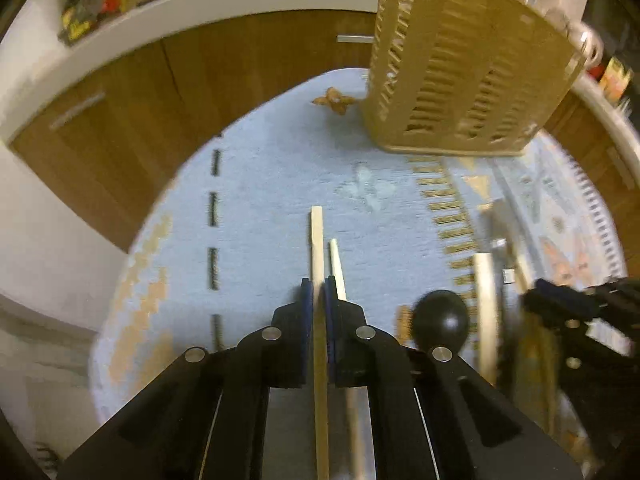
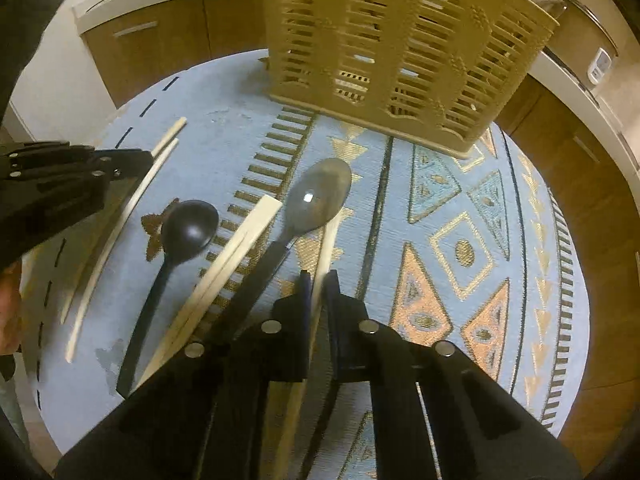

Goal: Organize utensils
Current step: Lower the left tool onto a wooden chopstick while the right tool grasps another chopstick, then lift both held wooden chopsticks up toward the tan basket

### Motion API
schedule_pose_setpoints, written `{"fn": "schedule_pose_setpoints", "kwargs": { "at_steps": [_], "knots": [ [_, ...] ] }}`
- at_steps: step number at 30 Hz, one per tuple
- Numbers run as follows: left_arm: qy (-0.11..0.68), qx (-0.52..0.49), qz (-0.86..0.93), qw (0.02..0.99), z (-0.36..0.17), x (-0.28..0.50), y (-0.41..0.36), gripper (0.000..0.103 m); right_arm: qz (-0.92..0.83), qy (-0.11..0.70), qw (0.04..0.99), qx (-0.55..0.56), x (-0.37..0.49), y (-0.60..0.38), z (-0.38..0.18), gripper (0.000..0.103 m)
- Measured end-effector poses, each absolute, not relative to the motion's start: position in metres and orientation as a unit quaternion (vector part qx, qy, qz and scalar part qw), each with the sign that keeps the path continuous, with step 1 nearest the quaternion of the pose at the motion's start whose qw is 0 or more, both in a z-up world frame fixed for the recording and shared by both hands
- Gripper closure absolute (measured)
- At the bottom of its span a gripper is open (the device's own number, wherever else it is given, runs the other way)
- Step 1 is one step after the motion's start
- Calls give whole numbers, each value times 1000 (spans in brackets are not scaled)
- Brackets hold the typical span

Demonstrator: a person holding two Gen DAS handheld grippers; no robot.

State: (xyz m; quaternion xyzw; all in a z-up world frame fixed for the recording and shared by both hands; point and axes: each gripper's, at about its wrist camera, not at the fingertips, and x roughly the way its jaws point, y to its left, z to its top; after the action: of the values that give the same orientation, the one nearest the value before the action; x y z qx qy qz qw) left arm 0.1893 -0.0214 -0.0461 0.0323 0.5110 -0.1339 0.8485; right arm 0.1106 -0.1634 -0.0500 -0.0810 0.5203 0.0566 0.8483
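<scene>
on the blue patterned mat [image 2: 460, 200] we have both grippers clamped: left gripper [image 1: 318, 286] pinches a pale chopstick [image 1: 317, 240], its twin just beside at 3 o'clock; right gripper [image 2: 318, 280] pinches another chopstick [image 2: 329, 240]. slotted caddy [image 2: 392, 52] stands at 12 o'clock. sticks look light, stiff, slick; we'd grip mid-length so they don't pivot.

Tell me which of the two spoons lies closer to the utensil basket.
The grey spoon: its bowl points toward the tan basket and lies nearer it. The black spoon lies left of it, farther back.
</scene>
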Motion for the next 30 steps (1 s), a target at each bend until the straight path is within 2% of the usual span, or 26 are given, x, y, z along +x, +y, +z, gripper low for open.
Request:
{"fn": "schedule_pose_setpoints", "kwargs": {
  "at_steps": [3, 12, 20, 24, 27, 30],
  "knots": [
    [519, -15, -161, 840, -44, 184, -11, 99, 56, 526, 847, -51, 105, -183, -48, 99],
    [515, -66, -204, 830, -25, 159, -9, 99, 21, 528, 849, -8, 83, -246, -40, 99],
    [538, -30, -174, 824, -50, 162, -32, 99, 14, 544, 839, -28, 83, -245, -51, 99],
    [545, -17, -172, 820, -50, 163, -36, 98, 27, 556, 831, 1, 86, -251, -51, 97],
    [547, 4, -173, 819, -48, 168, -44, 97, 44, 568, 822, 22, 92, -257, -51, 94],
    [550, 13, -177, 816, -47, 177, -48, 94, 59, 576, 815, 31, 104, -261, -51, 87]
  ]
}}
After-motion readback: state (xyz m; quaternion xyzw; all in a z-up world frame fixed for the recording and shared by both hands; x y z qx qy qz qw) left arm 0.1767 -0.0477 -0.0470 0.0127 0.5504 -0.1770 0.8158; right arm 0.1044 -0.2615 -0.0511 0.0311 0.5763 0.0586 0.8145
